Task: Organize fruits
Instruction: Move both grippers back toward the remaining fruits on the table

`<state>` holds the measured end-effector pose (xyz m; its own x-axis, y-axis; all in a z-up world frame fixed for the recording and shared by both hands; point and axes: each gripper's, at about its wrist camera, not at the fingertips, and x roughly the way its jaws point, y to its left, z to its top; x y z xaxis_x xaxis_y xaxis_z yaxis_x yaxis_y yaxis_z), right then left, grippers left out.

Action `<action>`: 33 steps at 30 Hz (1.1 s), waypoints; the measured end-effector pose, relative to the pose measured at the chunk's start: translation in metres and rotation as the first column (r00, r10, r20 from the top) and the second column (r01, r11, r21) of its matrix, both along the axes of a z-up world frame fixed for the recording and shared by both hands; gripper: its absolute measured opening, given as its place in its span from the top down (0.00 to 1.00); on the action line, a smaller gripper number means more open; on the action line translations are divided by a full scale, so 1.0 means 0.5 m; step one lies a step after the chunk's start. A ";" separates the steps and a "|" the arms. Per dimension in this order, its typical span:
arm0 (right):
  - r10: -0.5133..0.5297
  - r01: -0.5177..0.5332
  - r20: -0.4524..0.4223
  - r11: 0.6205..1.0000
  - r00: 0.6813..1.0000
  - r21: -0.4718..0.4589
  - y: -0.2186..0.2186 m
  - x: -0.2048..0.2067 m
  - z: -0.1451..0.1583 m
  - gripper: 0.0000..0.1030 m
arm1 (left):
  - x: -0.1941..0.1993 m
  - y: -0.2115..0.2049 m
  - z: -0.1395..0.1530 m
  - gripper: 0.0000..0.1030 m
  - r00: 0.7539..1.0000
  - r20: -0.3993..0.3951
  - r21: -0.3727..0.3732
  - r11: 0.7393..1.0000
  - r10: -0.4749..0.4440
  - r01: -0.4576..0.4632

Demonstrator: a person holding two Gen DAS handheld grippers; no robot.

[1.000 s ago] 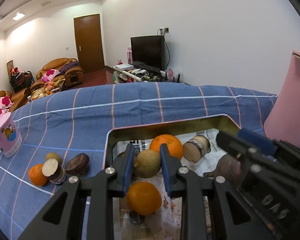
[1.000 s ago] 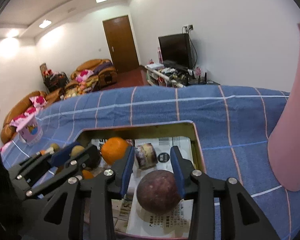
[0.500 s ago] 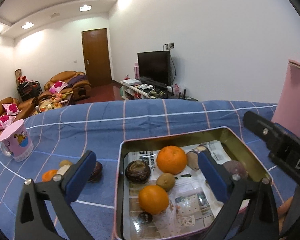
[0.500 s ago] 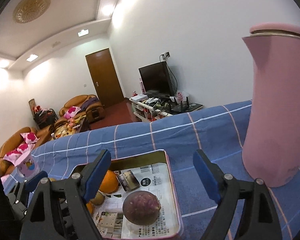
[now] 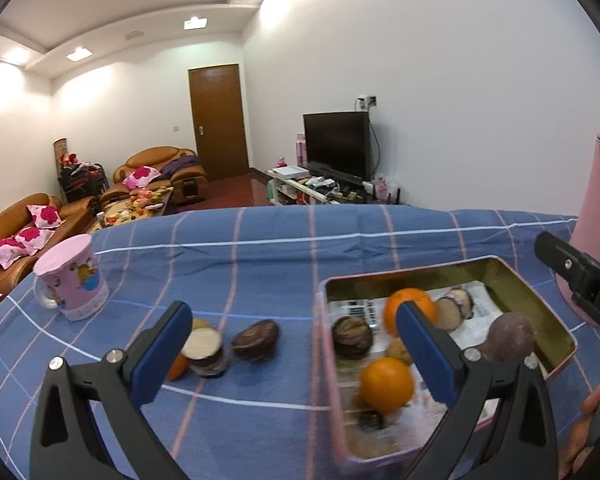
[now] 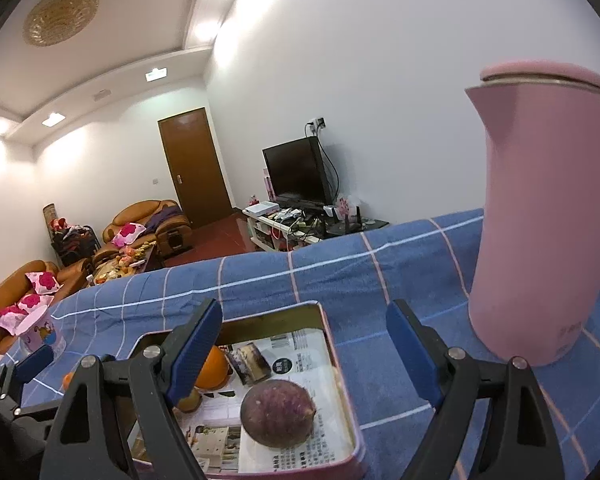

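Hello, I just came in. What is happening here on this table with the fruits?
A person is sorting fruit into a tin box lined with newspaper, using a gripper in each hand. Both the left gripper and the right gripper have just opened their jaws and hold nothing now. A purple fruit and two oranges already lie in the box. A few pieces wait on the blue cloth beside it, near a pink cup.
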<state>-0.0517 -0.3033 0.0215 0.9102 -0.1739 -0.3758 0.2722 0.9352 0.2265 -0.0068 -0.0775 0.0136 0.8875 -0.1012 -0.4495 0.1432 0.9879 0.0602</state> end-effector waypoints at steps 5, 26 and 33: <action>0.015 -0.015 -0.024 1.000 1.000 0.020 0.032 0.005 -0.009 0.17 | 0.008 0.048 -0.001 0.00 1.000 -0.009 -0.009 1.000 0.029 -0.029; 0.221 -0.224 -0.061 0.973 0.973 -0.049 0.298 0.061 -0.011 0.17 | 0.072 0.297 -0.013 0.00 0.981 -0.048 0.011 0.982 0.187 -0.187; 0.331 -0.350 -0.153 0.929 0.931 -0.121 0.403 0.096 -0.022 0.45 | 0.115 0.382 -0.026 0.00 0.944 -0.107 0.015 0.950 0.311 -0.311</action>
<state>-0.0038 -0.1016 0.0103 0.8702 0.0775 -0.4866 -0.0513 0.9964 0.0671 0.0505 0.1132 0.0008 0.8220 0.1708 -0.5433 -0.1655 0.9844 0.0591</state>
